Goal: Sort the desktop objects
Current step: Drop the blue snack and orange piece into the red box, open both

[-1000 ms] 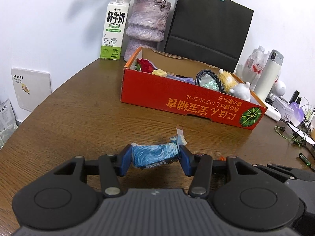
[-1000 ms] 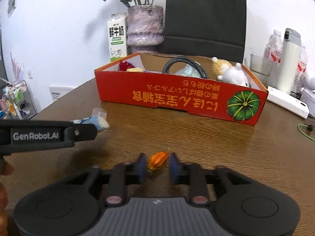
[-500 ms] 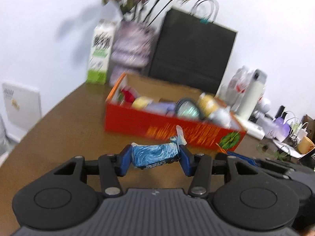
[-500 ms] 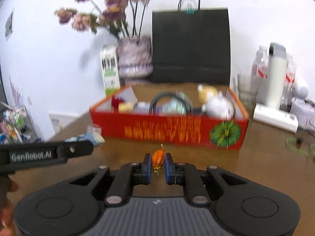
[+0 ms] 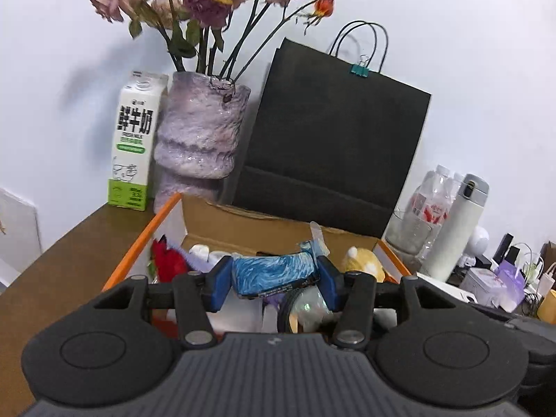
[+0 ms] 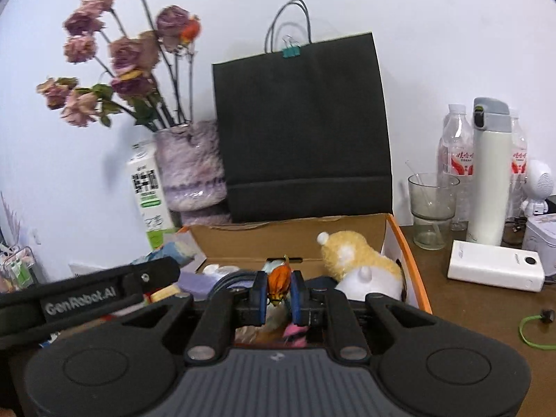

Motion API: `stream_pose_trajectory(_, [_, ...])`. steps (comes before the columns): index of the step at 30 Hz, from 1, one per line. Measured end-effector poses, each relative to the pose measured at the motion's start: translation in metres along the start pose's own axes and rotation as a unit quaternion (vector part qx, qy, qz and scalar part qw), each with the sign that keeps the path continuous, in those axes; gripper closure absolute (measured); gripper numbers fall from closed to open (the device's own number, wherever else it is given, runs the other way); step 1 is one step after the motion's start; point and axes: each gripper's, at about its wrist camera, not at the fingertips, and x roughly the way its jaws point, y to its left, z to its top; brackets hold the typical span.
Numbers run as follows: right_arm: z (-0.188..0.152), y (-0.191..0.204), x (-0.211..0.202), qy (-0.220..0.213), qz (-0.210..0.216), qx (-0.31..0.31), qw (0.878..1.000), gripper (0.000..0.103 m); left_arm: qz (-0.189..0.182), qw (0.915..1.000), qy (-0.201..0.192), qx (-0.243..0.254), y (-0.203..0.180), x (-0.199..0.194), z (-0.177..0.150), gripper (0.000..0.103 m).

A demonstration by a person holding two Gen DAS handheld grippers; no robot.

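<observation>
Black bag [image 5: 330, 146] behind box [image 5: 278, 224], seemingly touching.

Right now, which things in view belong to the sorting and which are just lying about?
In the job:
left claw, shut on blue swirl-patterned packet
right claw, shut on small orange wrapped item
orange cardboard box

Lying about:
black paper bag
white milk carton
white thermos flask

The left gripper's body hides the box's [image 5: 146, 239] near wall and most of its contents. Ahead of the right gripper's body, a pink item [image 6: 294, 332] is blurred beyond telling. Far right of it, a green cord [image 6: 531, 330] runs off frame.
</observation>
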Motion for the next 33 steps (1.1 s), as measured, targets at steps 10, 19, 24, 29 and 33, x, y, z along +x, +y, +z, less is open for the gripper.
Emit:
stream_pose_trajectory(10, [0.004,-0.004,0.040,0.013,-0.001,-0.012,1.000,0.087,0.028,0.9990,0.007,0.034,0.006,0.041,0.005,0.034])
stream_pose_trajectory(19, [0.005,-0.007,0.028,-0.003,0.011,-0.003,1.000,0.000,0.033,0.9989,-0.031,0.011,0.013,0.029,0.009,0.000])
stream_pose_trajectory(24, [0.001,-0.002,0.019,-0.012,0.004,-0.011,1.000,0.000,0.037,0.9988,-0.030,0.004,0.013,0.021,0.005,0.000])
stream_pose_trajectory(29, [-0.010,0.002,0.011,-0.004,-0.009,-0.023,1.000,0.000,0.056,0.9978,-0.033,0.011,0.016,0.003,-0.005,0.000])
stream_pose_trajectory(33, [-0.020,-0.002,-0.010,-0.010,-0.016,-0.013,1.000,0.000,0.070,0.9967,-0.036,0.020,0.018,-0.018,-0.013,0.000])
